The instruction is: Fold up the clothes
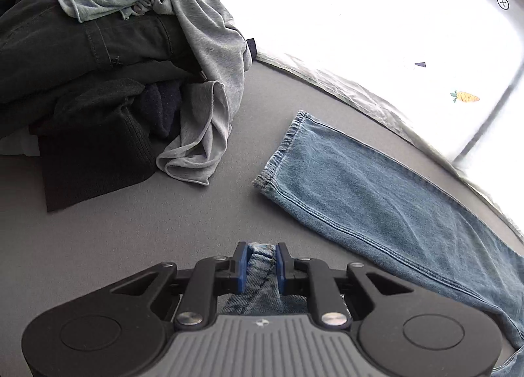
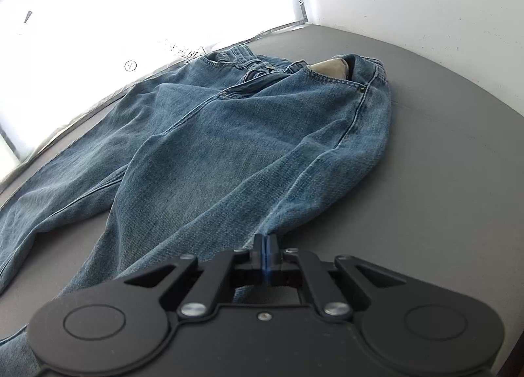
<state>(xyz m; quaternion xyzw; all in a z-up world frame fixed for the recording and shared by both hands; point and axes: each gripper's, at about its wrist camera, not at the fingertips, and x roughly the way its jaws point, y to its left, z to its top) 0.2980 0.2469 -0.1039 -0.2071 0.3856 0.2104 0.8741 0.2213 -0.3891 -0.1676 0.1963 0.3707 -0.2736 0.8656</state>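
Jeans (image 2: 229, 134): one pair; left hand-held gripper (image 1: 261, 265), right hand-held gripper (image 2: 266, 252) both clamp denim

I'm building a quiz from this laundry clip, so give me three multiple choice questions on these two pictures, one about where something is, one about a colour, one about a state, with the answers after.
1. Where does the pile of clothes lie in the left wrist view?
A. upper left of the free jeans leg
B. on top of the jeans
C. at the right edge

2. What colour are the jeans?
A. black
B. light blue
C. red

3. How does the left gripper stand?
A. wide open over the bare table
B. closed on denim
C. closed on a grey shirt

Answers:
1 A: the pile sits apart across bare grey table.
2 B: faded blue denim shows in both views.
3 B: a denim fold sits between its blue pads.
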